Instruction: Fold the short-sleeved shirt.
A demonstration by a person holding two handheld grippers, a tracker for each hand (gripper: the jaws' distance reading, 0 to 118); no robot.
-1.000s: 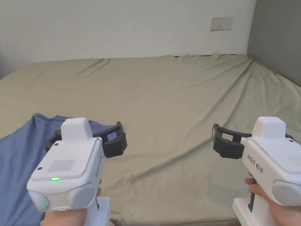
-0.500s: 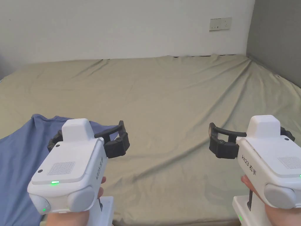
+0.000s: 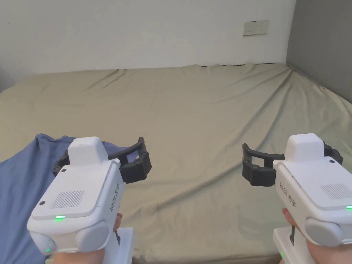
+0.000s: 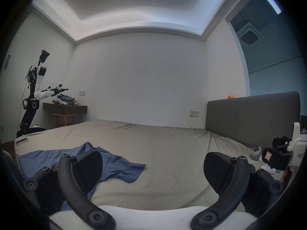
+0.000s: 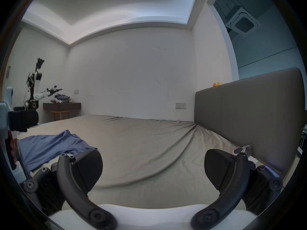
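Barely anything's changed: your left gripper (image 4: 152,167) and right gripper (image 5: 152,165) only drifted slightly, both wide and empty, so the blue shirt (image 4: 116,165) lies untouched, folding unstarted.

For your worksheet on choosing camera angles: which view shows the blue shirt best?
The left gripper view: the shirt lies rumpled on the bed, its sleeve spread out. In the head view the left gripper covers part of the shirt. The right gripper view shows it farther off.

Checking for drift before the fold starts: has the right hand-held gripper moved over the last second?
Yes. The right hand-held gripper has shifted slightly left, toward the middle of the olive bedsheet, judged against its creases.
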